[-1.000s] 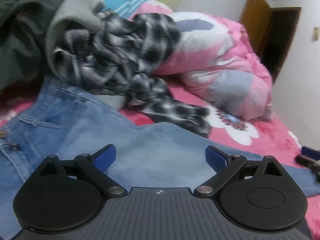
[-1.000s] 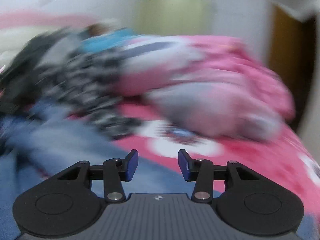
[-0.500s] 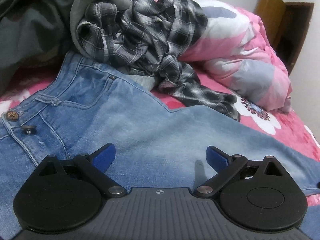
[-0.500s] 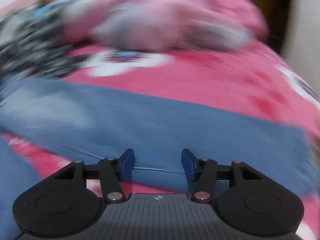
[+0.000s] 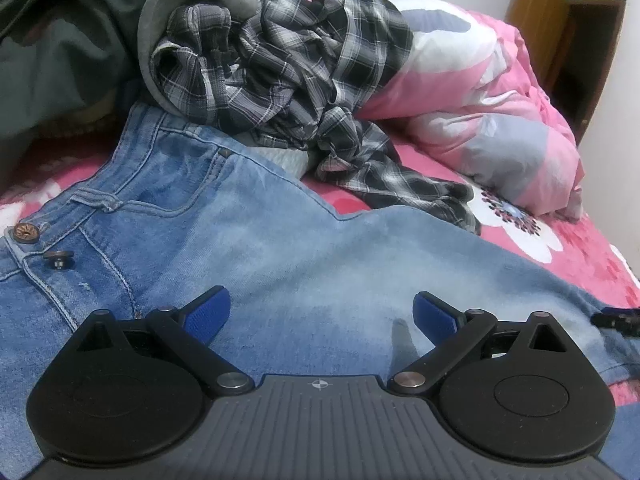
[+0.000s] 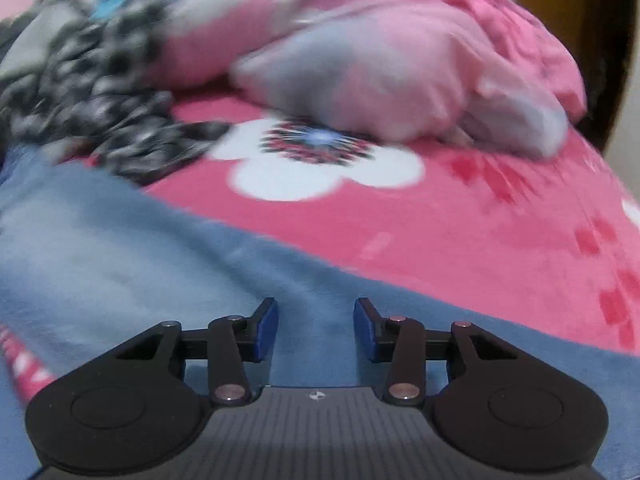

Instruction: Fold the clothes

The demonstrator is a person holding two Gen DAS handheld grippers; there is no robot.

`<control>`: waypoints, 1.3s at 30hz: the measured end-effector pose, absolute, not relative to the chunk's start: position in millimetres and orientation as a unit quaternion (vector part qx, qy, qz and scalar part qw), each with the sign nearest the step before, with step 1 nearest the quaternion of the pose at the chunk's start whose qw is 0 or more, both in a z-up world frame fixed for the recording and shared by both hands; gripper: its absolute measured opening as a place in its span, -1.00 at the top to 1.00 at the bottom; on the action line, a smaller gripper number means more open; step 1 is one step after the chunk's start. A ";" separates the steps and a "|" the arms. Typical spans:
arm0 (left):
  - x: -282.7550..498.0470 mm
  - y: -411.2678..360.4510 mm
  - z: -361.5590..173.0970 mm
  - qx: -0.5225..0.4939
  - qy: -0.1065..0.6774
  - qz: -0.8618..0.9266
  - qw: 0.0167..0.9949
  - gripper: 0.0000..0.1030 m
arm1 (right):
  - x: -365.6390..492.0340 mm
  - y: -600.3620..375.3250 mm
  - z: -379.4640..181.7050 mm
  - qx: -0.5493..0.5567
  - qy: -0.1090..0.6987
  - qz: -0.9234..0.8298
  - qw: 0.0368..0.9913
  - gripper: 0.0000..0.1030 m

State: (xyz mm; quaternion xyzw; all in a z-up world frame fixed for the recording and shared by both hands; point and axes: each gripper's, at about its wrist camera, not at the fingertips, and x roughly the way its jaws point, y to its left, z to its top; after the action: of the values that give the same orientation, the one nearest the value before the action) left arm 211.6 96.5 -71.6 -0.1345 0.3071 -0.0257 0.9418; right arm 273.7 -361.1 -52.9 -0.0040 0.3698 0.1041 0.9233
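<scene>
Left wrist view: left tongs (image 5: 320, 312) spread wide, nothing between them, over the thigh of the jeans (image 5: 248, 248), which lie flat on the bed (image 5: 592, 256); framing matches half a second ago. Right wrist view, blurred: right tongs (image 6: 316, 328) now over a jeans leg (image 6: 120, 248) rather than its lower edge; jaws have just been closing, part open, apparently gripping nothing. Fold not yet started; likely lining up grasps. Plaid shirt (image 5: 288, 68) waits behind. No readable writing or brand; waistband rivets (image 5: 26, 233) unmarked.
</scene>
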 end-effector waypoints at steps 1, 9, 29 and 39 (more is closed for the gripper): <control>211.5 96.5 -71.8 -0.133 0.307 -0.027 0.942 -0.92 | 279.4 -384.4 -54.6 0.032 0.370 0.093 0.924 0.15; 211.3 94.0 -71.9 -0.127 0.309 -0.024 0.942 -0.92 | 259.1 -530.1 -56.4 0.166 0.339 -0.150 0.914 0.87; 163.0 106.1 -22.2 -0.136 0.270 -0.020 0.953 -0.93 | 116.0 -439.9 18.8 0.127 0.260 -0.075 0.954 0.84; 68.2 136.7 -12.6 -0.126 0.290 -0.041 0.948 -0.93 | 67.3 -344.7 -18.3 0.212 0.323 0.050 0.921 0.44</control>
State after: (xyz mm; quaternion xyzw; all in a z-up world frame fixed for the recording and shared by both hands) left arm 68.2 136.7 -12.6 -0.1261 0.2904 -0.0414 0.9477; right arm 67.3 -344.7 -18.3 0.2120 0.3228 0.0500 0.9211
